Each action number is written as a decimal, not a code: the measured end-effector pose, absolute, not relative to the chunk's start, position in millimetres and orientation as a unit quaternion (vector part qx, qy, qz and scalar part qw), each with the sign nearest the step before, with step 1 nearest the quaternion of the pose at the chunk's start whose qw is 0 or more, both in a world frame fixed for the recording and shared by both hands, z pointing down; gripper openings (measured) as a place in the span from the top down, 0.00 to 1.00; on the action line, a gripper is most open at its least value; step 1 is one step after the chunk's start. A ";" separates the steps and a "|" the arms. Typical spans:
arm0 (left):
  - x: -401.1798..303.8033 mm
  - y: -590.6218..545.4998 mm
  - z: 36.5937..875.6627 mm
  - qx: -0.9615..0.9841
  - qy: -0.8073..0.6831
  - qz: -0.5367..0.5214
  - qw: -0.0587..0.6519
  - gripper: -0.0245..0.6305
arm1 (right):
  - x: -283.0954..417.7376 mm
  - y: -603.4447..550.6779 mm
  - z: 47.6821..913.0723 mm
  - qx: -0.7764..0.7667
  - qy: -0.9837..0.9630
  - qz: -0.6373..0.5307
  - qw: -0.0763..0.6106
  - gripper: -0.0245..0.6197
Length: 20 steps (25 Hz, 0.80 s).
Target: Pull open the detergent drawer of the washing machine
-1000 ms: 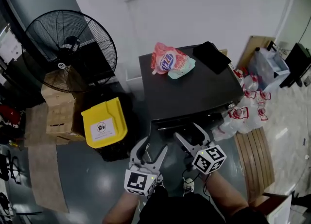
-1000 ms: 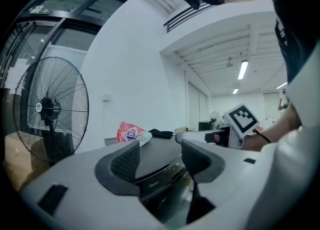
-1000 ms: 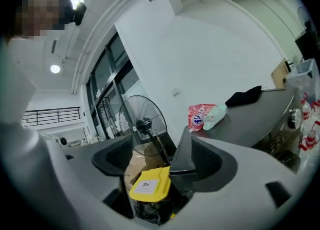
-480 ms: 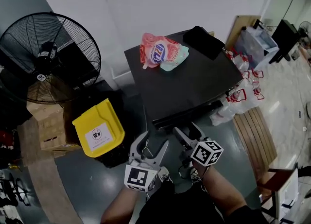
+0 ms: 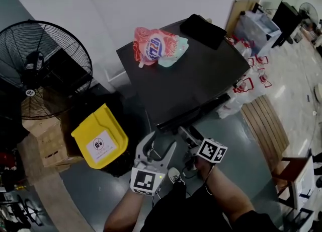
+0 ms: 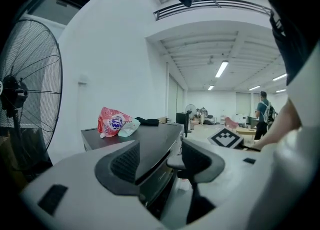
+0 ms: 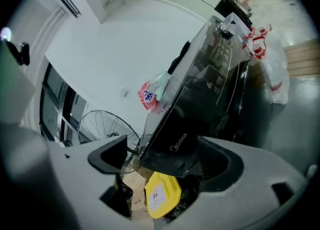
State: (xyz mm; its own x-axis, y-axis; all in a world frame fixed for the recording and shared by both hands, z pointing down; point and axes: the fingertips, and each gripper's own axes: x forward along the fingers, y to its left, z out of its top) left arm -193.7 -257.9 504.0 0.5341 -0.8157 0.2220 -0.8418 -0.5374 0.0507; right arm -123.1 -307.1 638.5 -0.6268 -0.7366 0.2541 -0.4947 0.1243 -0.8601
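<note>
Glossy grey floor [image 5: 95, 190], white wall behind.
Right claw [image 5: 183, 133]: jaws wide and opening, washer corner in line between them, pads not touching it.
Left claw [image 5: 160, 143]: jaws apart, empty, just left of the right.
Drawer [image 7: 177, 146]: lower centre, in the washer [image 5: 191, 80] front panel, flush.
Detergent bag [image 5: 153, 47]: on the washer, upper centre.
Yellow bin [image 5: 99, 135] and fan [image 5: 37, 65]: left.
</note>
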 end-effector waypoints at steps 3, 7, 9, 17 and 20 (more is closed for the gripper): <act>-193.4 -262.7 509.3 0.876 -0.468 0.088 0.074 0.59 | -125.5 -312.4 650.4 -0.410 0.711 -0.552 0.149 0.27; -193.0 -264.3 513.2 0.880 -0.461 0.092 0.072 0.59 | -125.2 -320.9 662.4 -0.400 0.665 -0.598 0.197 0.24; -194.4 -264.1 515.9 0.879 -0.462 0.092 0.076 0.59 | -125.4 -324.3 669.7 -0.400 0.643 -0.619 0.210 0.23; -202.6 -260.2 522.4 0.876 -0.466 0.098 0.083 0.59 | -128.0 -337.4 690.1 -0.393 0.627 -0.634 0.226 0.20; -206.8 -259.7 522.5 0.874 -0.468 0.098 0.084 0.59 | -129.9 -341.9 694.5 -0.392 0.622 -0.637 0.230 0.20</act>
State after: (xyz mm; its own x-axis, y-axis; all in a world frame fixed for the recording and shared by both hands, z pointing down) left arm -206.8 -259.7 522.5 0.5422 -0.8020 0.2507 -0.8351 -0.5473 0.0551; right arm -129.9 -341.9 694.5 -0.5865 -0.7813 0.2135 -0.1955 -0.1193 -0.9734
